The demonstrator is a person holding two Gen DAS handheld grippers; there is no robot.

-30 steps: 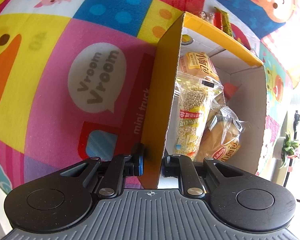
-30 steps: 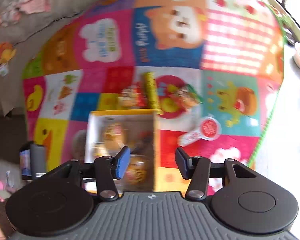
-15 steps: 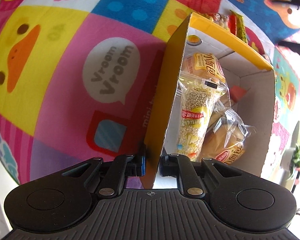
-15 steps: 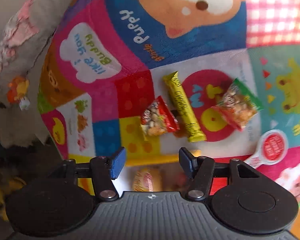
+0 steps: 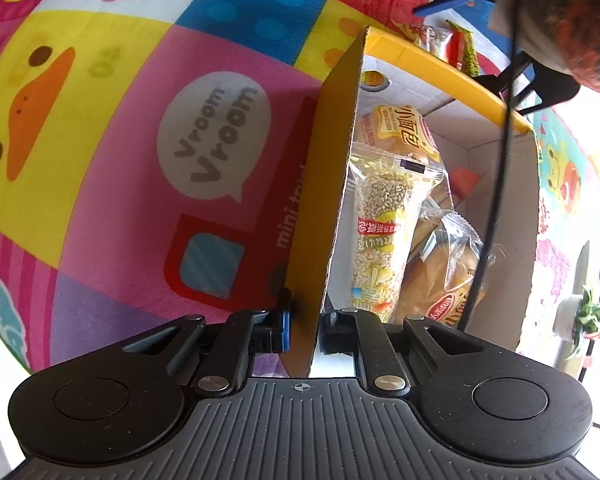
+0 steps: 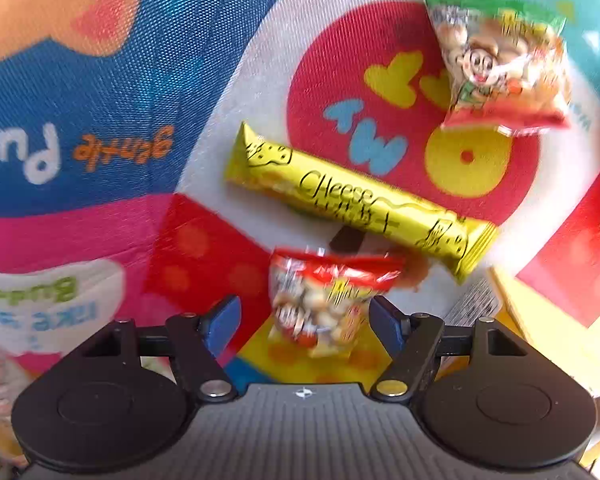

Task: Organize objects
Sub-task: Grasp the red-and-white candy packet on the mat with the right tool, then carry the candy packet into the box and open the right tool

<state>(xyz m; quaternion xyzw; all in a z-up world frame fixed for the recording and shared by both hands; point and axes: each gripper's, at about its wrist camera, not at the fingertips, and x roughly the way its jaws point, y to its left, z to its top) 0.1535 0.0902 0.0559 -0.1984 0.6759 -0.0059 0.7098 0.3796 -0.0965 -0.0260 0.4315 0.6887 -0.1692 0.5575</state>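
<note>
From the left wrist, the left gripper is clamped on the near wall of the yellow cardboard box, steadying it; a sesame roll packet and bread buns lie inside at one o'clock. From the right wrist, the right gripper has just been opening, jaws wide either side of the red snack packet, apparently not yet touching; the yellow cheese stick lies at twelve o'clock. Next: descend, close, carry to the box.

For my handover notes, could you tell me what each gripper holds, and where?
The left gripper pinches the yellow cardboard box by its side wall; the right gripper holds nothing.
</note>
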